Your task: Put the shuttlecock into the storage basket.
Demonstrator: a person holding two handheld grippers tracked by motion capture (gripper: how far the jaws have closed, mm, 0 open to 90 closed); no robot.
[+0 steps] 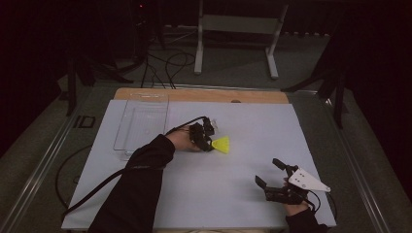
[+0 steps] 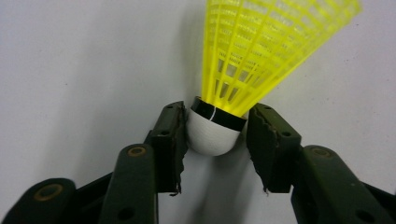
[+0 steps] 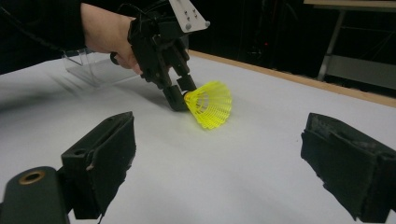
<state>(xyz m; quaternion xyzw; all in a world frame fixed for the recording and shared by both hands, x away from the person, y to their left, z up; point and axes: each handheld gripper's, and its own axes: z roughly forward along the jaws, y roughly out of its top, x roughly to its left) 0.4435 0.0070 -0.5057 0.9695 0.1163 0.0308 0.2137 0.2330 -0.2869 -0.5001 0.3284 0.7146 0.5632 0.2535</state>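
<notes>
High view: a yellow shuttlecock (image 1: 222, 144) lies near the middle of the white desk (image 1: 233, 189), its cork end caught in the left claw (image 1: 210, 143).

Largest in the scene is the desk, white-topped with a wooden strip along its far edge. A clear plastic tray (image 1: 142, 121) sits just left of the shuttlecock, beyond the person's dark sleeve (image 1: 141, 184). The right claw (image 1: 270, 174) rests on the desk well to the right of the shuttlecock and nearer the person, its jaws spread wide with nothing between them. Left gripper view shows the left claw's jaws closed in on the shuttlecock's white cork (image 2: 210, 137), one pad on each side of it, the yellow mesh skirt (image 2: 266, 46) fanning away from the claw toward the right.
</notes>
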